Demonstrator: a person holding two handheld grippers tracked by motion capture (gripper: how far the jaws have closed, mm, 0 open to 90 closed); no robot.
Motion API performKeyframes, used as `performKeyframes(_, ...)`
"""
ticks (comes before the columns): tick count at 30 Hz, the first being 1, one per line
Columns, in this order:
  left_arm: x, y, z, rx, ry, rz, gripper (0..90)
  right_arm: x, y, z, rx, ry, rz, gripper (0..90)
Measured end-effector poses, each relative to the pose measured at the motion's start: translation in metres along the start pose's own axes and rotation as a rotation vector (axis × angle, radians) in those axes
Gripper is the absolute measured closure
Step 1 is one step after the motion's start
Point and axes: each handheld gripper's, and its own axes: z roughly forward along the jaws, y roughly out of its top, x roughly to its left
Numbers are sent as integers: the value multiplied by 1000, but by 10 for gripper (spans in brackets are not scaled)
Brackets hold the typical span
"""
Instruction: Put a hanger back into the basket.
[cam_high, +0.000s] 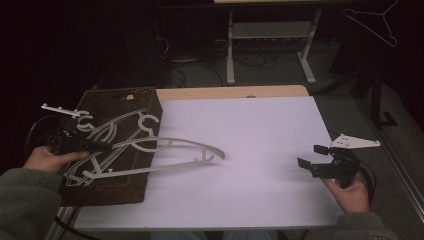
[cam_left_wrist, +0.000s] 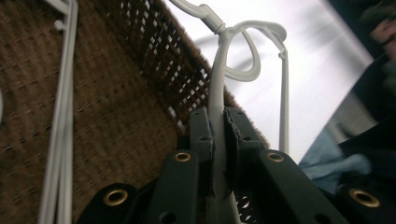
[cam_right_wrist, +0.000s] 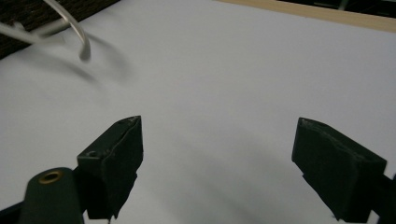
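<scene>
A white plastic hanger (cam_high: 212, 148) sticks out of the brown wicker basket (cam_high: 120, 95) at the left and reaches over the white table top (cam_high: 260, 125). My left gripper (cam_high: 106, 146) is over the basket and shut on that hanger. In the left gripper view the jaws of my left gripper (cam_left_wrist: 218, 135) pinch the hanger (cam_left_wrist: 218, 74) just below its hook. My right gripper (cam_high: 311, 156) hovers near the table's right edge, open and holding nothing. In the right gripper view my right gripper (cam_right_wrist: 217, 158) faces bare table, with the hanger's end (cam_right_wrist: 80, 33) far off at the upper left.
Several more white hangers (cam_high: 107, 131) lie in the basket. The basket's woven wall (cam_left_wrist: 116, 93) is close beside the left jaws. Another hanger (cam_high: 380, 20) hangs in the dark at the far right. A desk frame (cam_high: 230, 50) stands behind the table.
</scene>
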Motion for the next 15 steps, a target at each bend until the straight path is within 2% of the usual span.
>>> performKeyframes(1,2,-1,-4,-30,-7,-8,825,0,0,1,2,0,2,155)
performKeyframes(4,8,-1,-14,-66,-8,-14,826,0,0,3,13,4,0,154)
performKeyframes(7,14,-2,-24,-97,13,-28,825,1,-1,4,17,2,-7,154)
performKeyframes(15,36,-14,-58,-212,63,-108,825,2,-1,5,20,2,-5,154)
